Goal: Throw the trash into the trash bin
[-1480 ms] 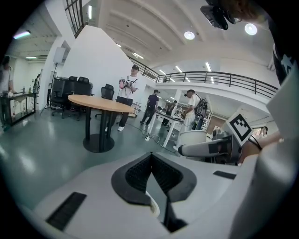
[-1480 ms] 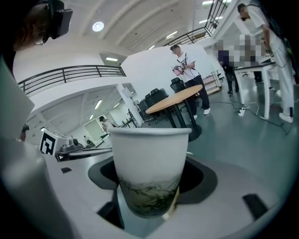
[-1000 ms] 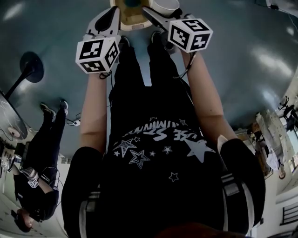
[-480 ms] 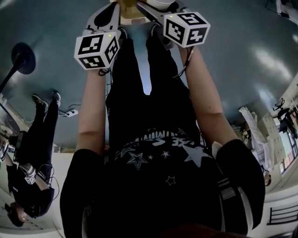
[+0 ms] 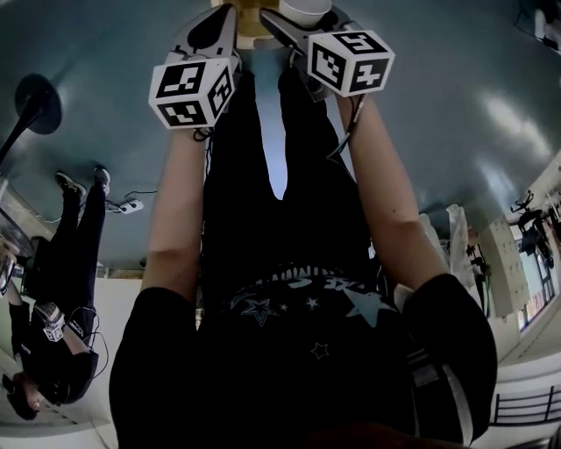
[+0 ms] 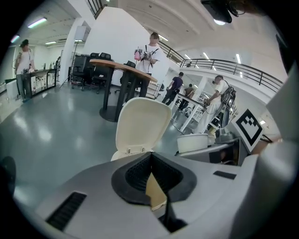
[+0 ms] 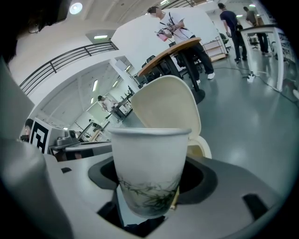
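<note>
A cream trash bin [image 6: 142,123] stands on the floor just ahead with its lid [image 7: 168,105] swung up and open. In the head view only a strip of the bin [image 5: 250,24] shows at the top edge, between the two grippers. My right gripper [image 7: 150,176] is shut on a white paper cup [image 7: 149,161] printed with green leaves, held upright in front of the lid; the cup's rim [image 5: 307,9] also shows from above. My left gripper [image 6: 150,156] has its tips together. A tan sliver [image 6: 155,191] shows behind them; I cannot tell whether it is a held scrap or the bin.
A round wooden table [image 6: 124,70] on a black pedestal stands behind the bin, with a person beside it. Another person [image 5: 53,333] stands at my left near a black round stand base [image 5: 39,101]. Desks, chairs and several more people fill the back of the hall.
Both grippers have sunk toward the bin, staying side by side. The cup remains in the right jaws. The bin has slid mostly out past the head view's top edge.
</note>
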{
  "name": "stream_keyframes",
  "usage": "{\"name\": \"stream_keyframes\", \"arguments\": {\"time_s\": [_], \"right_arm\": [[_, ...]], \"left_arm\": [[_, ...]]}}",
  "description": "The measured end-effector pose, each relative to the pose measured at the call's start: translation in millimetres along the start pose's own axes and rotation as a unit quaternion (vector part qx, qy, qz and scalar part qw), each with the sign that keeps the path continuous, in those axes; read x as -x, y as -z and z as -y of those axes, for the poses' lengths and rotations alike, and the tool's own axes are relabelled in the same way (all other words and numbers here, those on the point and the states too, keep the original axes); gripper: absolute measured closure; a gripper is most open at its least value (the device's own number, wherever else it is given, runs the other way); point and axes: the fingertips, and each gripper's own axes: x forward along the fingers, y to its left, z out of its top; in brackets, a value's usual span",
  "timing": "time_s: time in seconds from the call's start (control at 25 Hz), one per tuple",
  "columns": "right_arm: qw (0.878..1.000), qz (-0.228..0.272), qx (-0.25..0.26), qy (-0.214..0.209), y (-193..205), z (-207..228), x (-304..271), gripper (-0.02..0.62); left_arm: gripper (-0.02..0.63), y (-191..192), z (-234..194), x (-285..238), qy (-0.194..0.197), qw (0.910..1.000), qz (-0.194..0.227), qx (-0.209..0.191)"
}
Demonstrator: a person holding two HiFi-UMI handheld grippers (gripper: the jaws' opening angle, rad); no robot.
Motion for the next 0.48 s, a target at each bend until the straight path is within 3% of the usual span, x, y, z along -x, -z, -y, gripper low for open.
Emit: {"name": "stream_keyframes", "arguments": {"time_s": [0.48], "right_arm": [[0.999,-0.043,-0.021,0.015,44,26,-24,0.272]], "left_arm": [[0.595,53,-14,-21,-0.017,0.9986,-0.044,0.026]]}}
